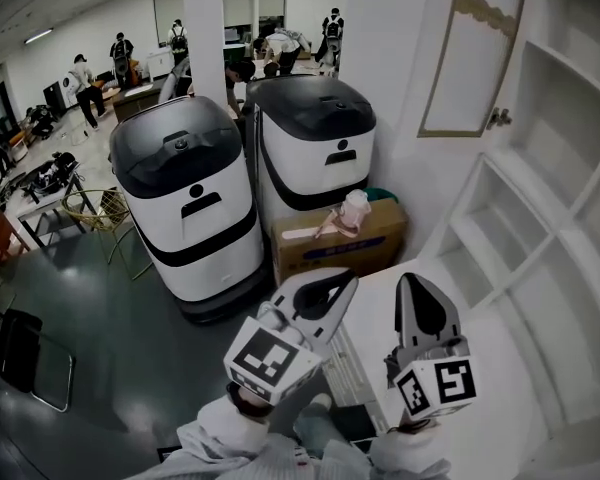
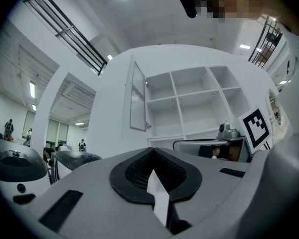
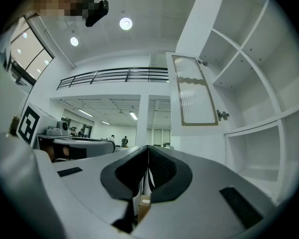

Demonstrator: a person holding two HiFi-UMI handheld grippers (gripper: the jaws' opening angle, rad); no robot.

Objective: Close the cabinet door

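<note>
White open-shelved cabinet (image 1: pixel 540 218), at right. Its white door with a ribbed glass pane (image 1: pixel 475 48) stands swung wide from the cabinet's left edge. My left claw (image 1: pixel 325 293) and right claw (image 1: pixel 416 293), both pinched shut and empty, hover below, well apart from the door. Step in hand, I judge: the approach. The next move calls for one claw to reach the door's outer face and push it towards the shelves.

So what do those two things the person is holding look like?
They match. The left tool and right tool are pale grey pointed shells with a black ribbed lining inside. Each has a white cube with black square markers on it, the left cube and the right cube. The person's sleeves are white.
</note>
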